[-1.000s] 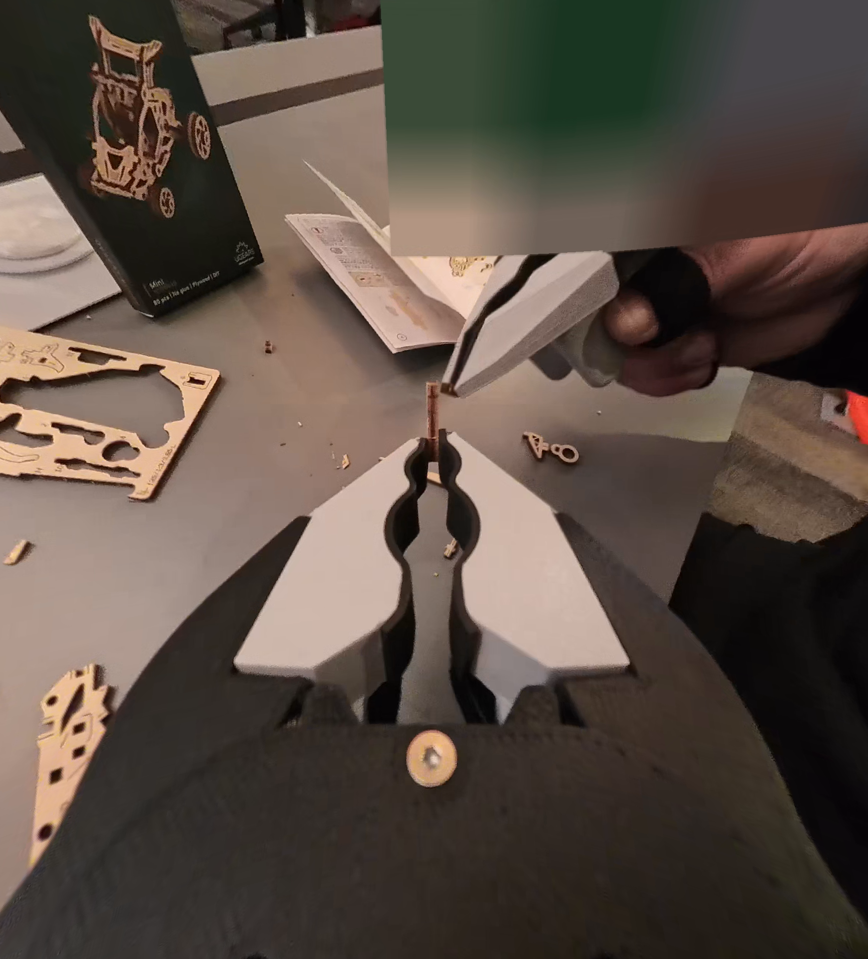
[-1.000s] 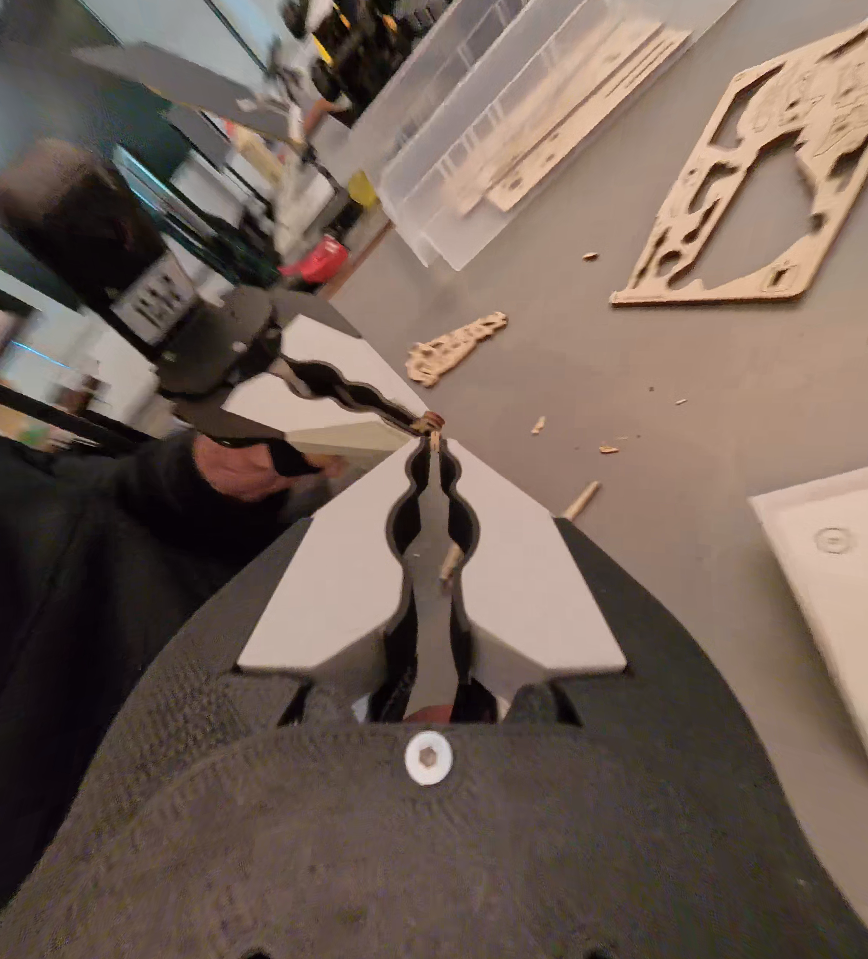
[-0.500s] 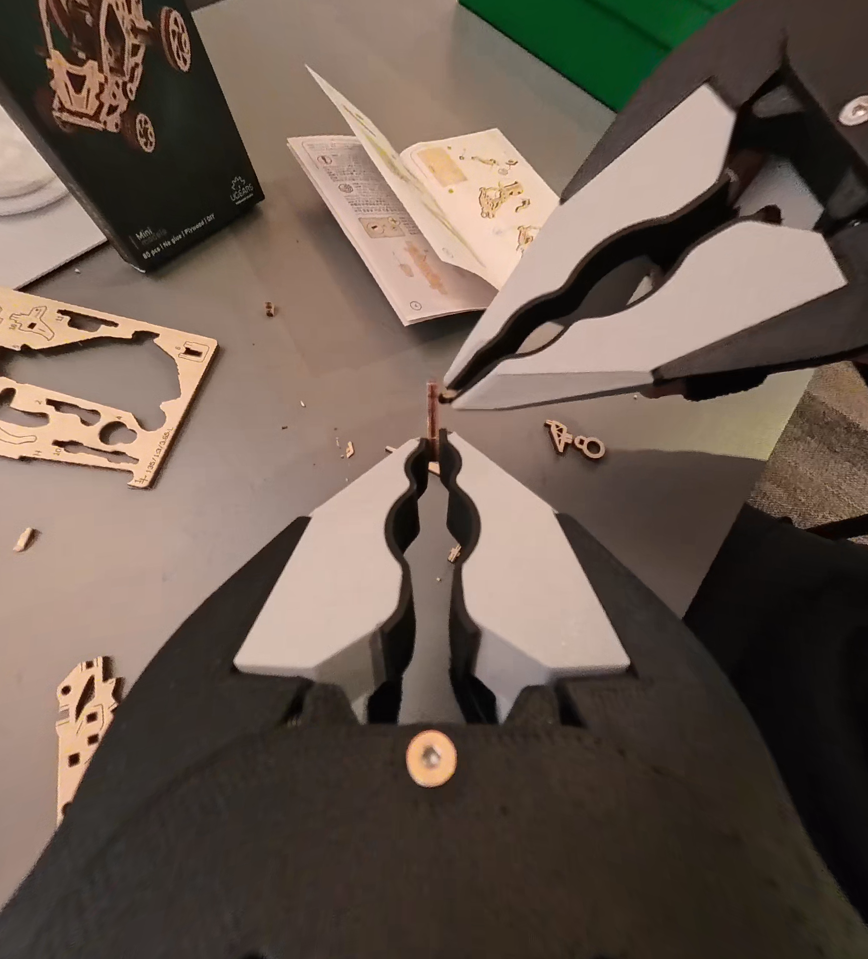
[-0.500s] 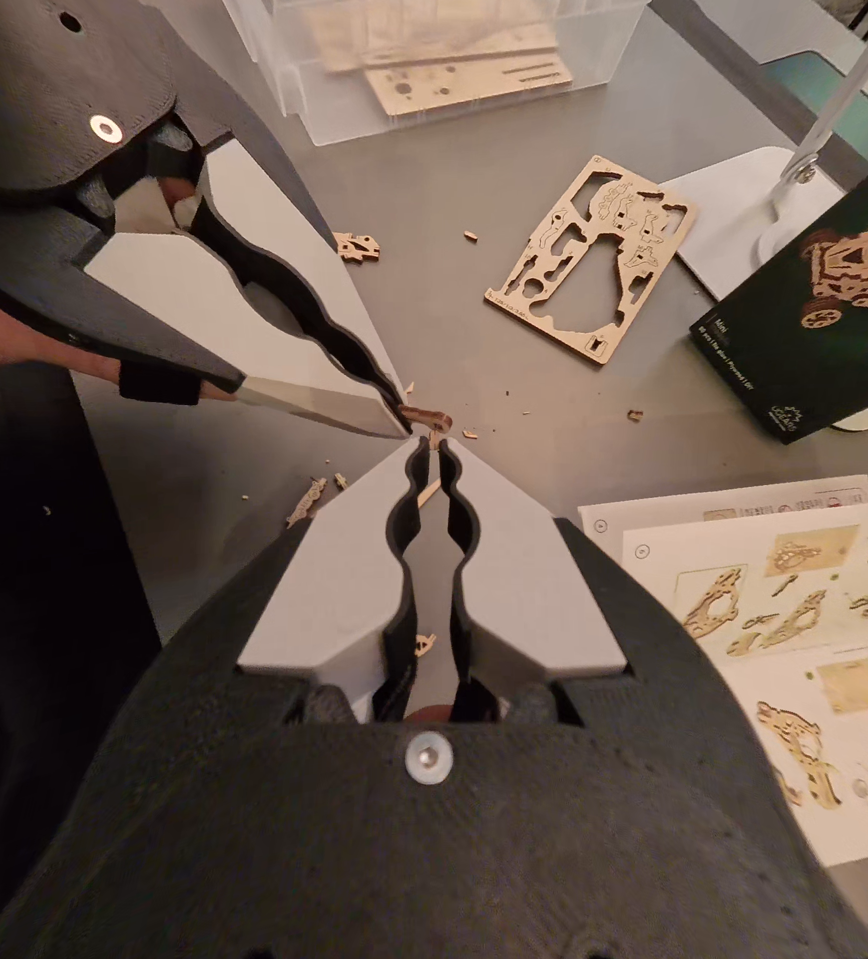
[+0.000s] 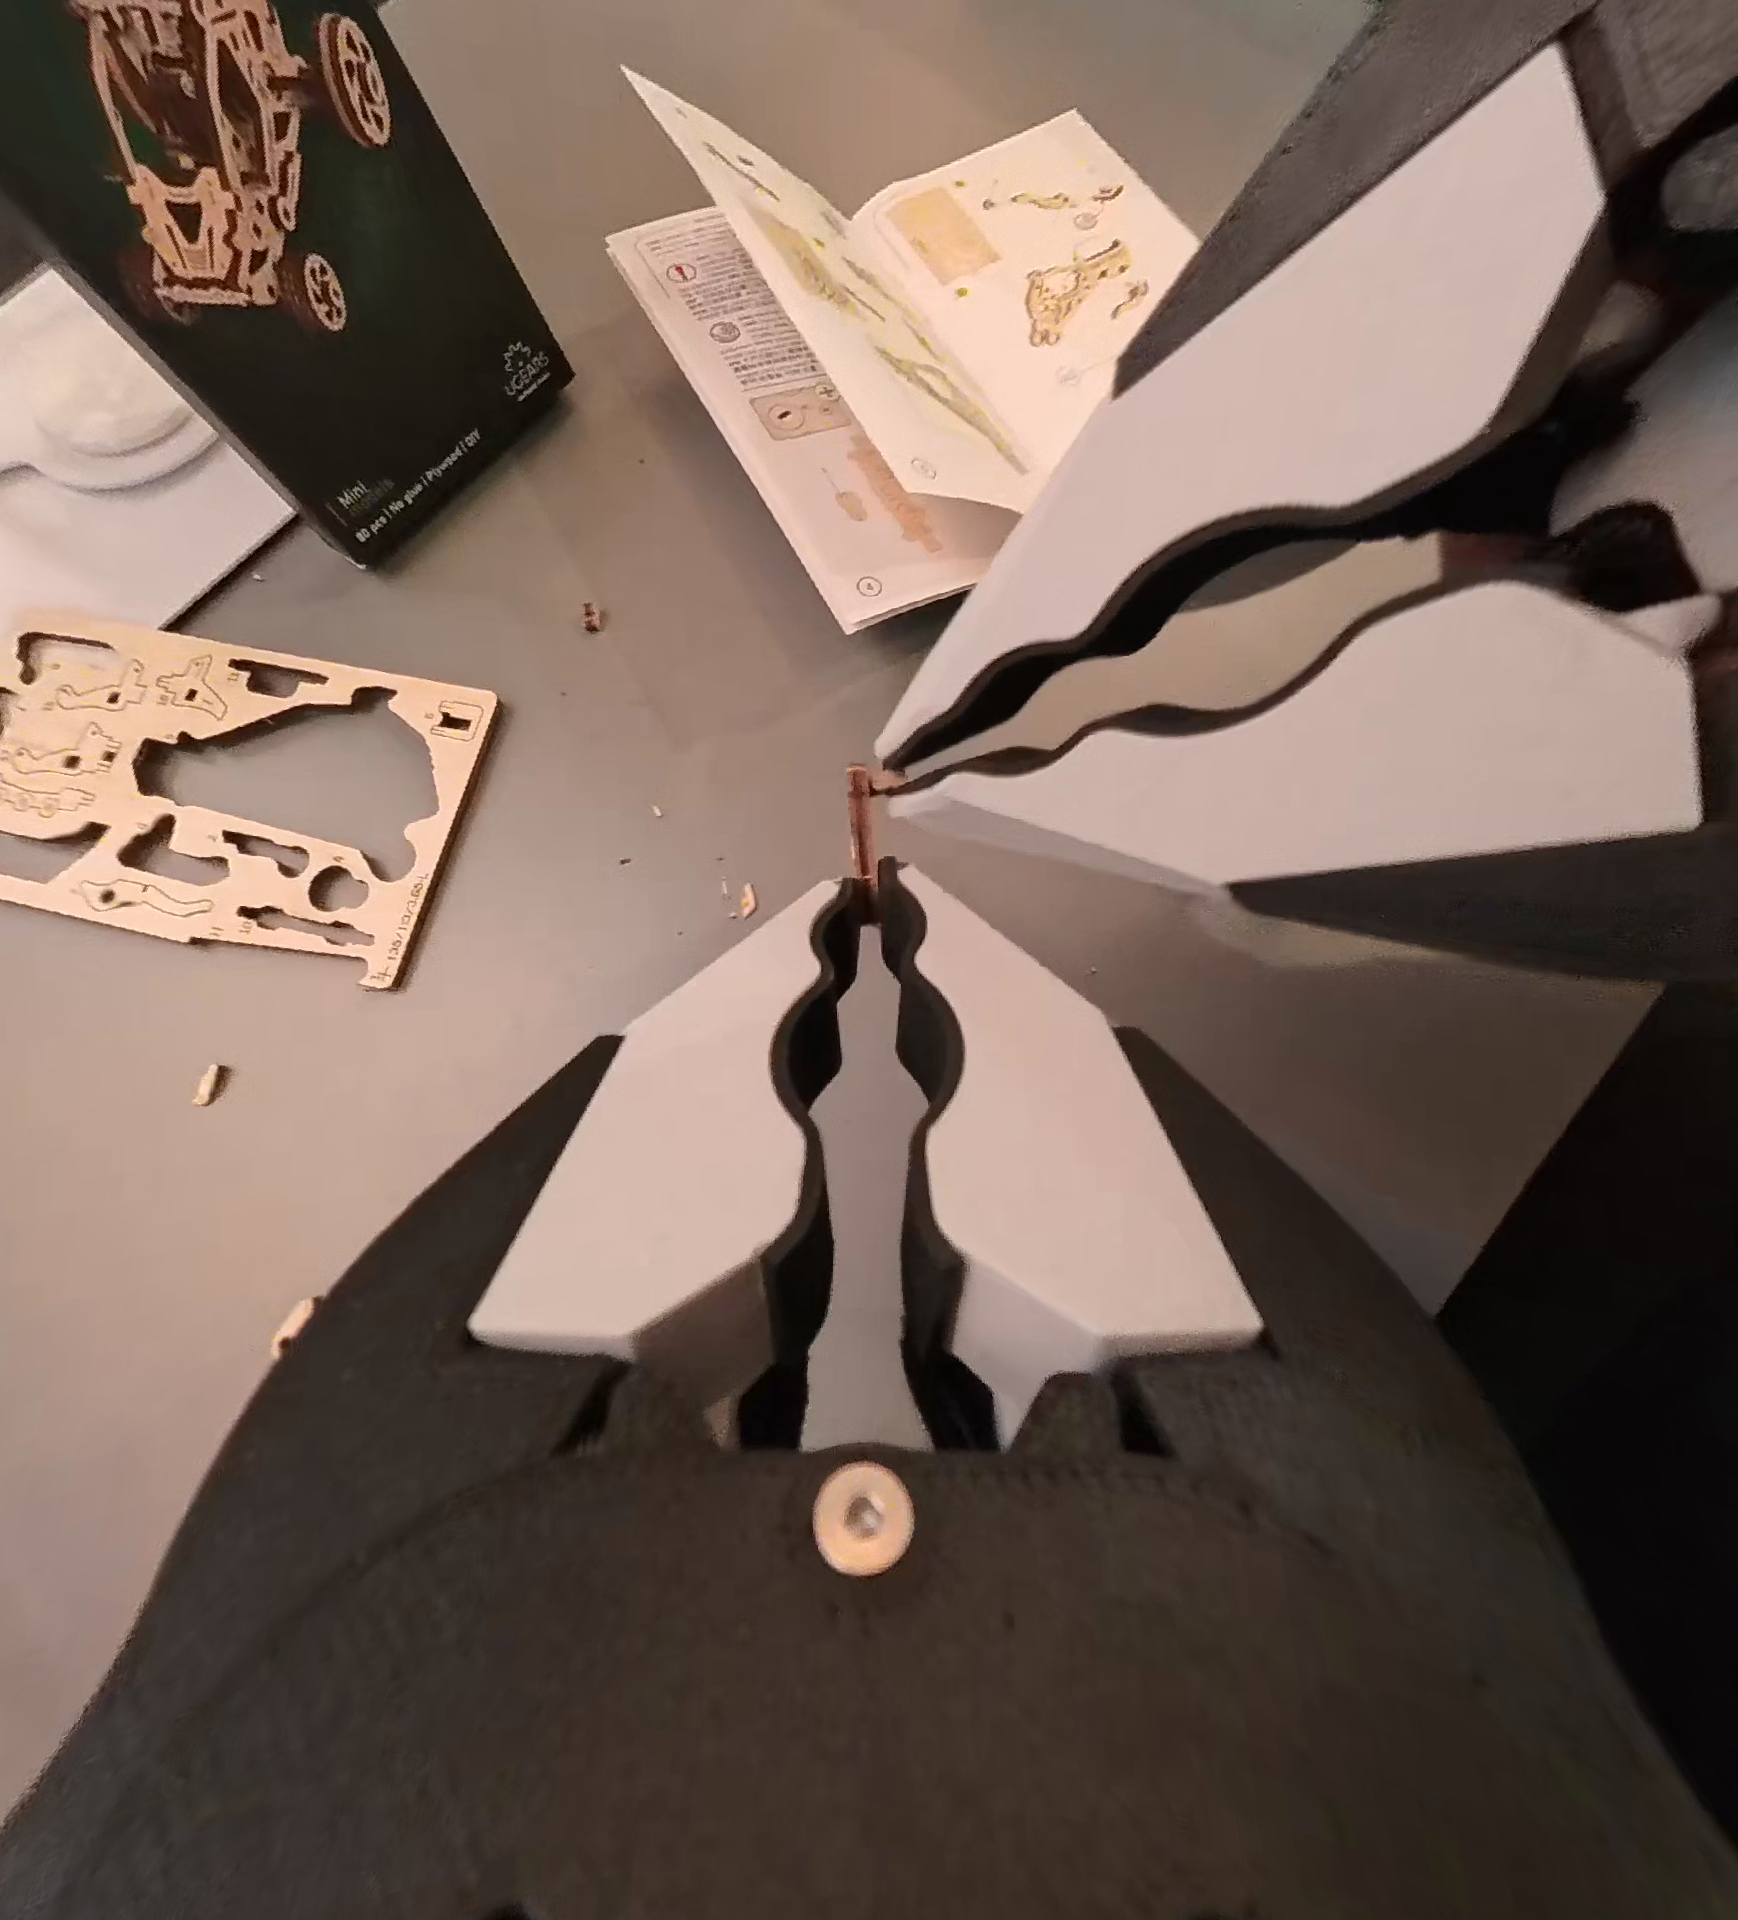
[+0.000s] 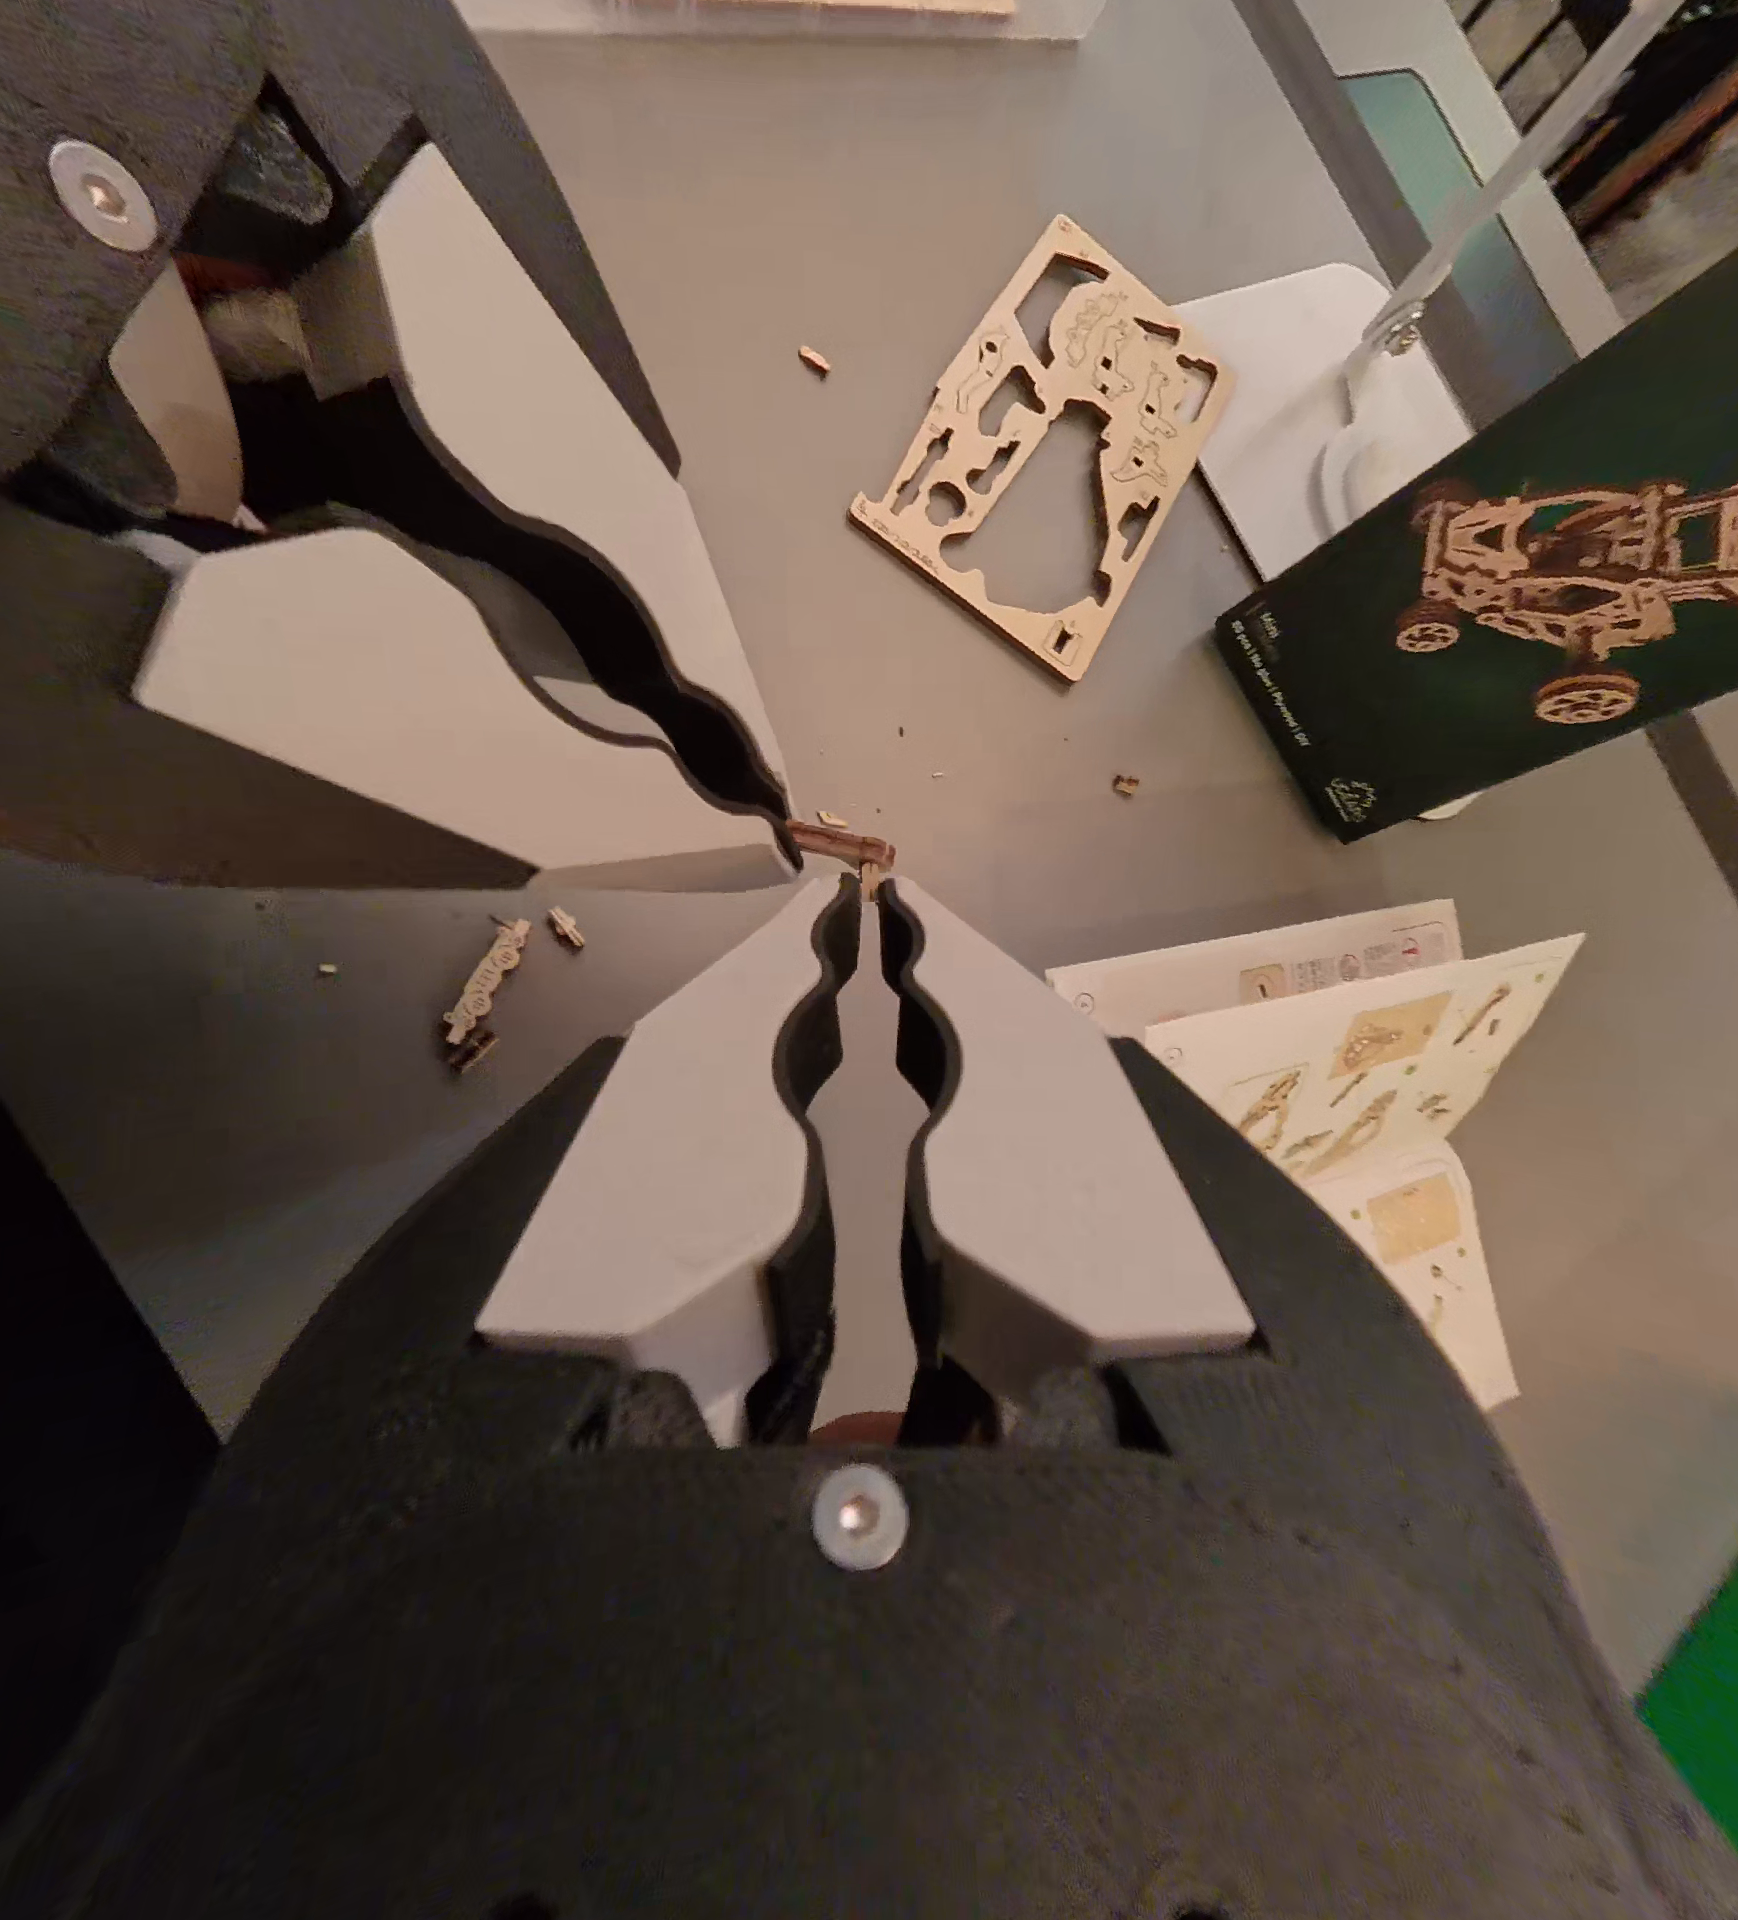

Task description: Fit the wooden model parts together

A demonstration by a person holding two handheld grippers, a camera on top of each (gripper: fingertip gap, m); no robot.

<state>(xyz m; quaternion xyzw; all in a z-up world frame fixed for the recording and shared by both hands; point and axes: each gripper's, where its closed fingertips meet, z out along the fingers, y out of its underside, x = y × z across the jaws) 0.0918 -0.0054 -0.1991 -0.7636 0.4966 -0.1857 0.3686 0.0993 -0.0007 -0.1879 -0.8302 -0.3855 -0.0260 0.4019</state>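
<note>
Slivers of plywood feel brittle to me: my left gripper pinches the thin strip by its near end, my right gripper clamps a tiny peg at its far tip.

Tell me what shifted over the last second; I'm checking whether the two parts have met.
The right gripper swung in closer, bringing its small wooden peg against the tip of the wooden strip. The left gripper stayed shut on that strip; frame sheet, booklet and box lie unmoved.
</note>
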